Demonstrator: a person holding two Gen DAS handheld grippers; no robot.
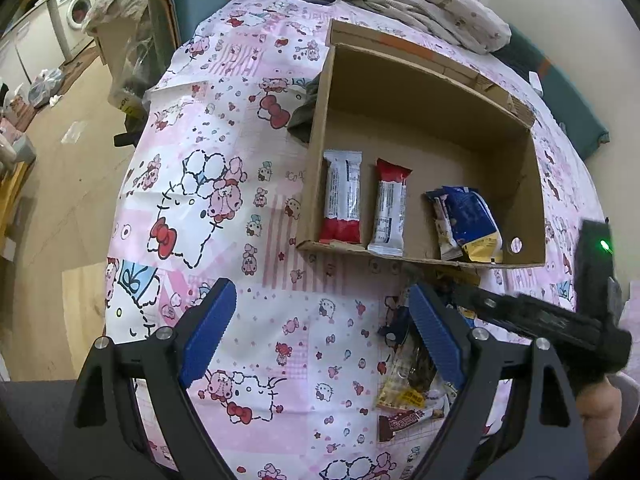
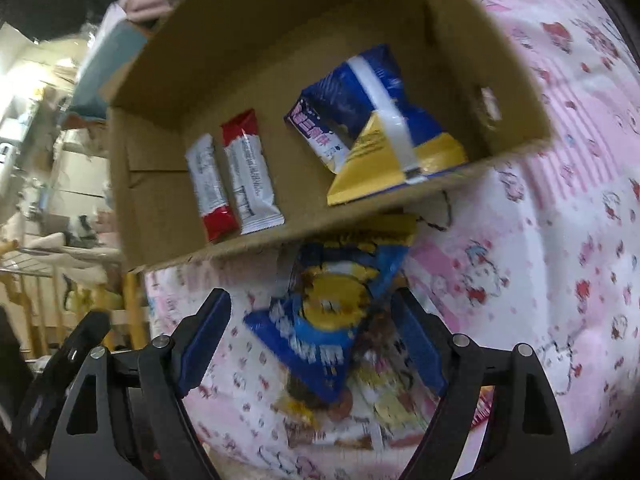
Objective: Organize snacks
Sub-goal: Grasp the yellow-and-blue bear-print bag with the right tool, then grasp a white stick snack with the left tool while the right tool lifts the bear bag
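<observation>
Loose snacks wait beside a half-filled box

A blue and yellow packet (image 2: 320, 320) lies on the pink cartoon cloth (image 1: 248, 288) just outside the cardboard box (image 1: 400, 96), between the right gripper's (image 2: 312, 340) open jaws, likely next to go in; the left gripper (image 1: 320, 332), jaws also open and empty, hovers nearby; laundry and a washing machine (image 1: 76, 12) lie beyond.

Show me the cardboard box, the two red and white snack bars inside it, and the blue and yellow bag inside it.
cardboard box (image 1: 400, 92): left wrist view, inner back wall.
left snack bar (image 1: 342, 196): left wrist view, white middle.
right snack bar (image 1: 389, 208): left wrist view, white middle.
blue and yellow bag (image 2: 360, 100): right wrist view, blue upper part.
</observation>
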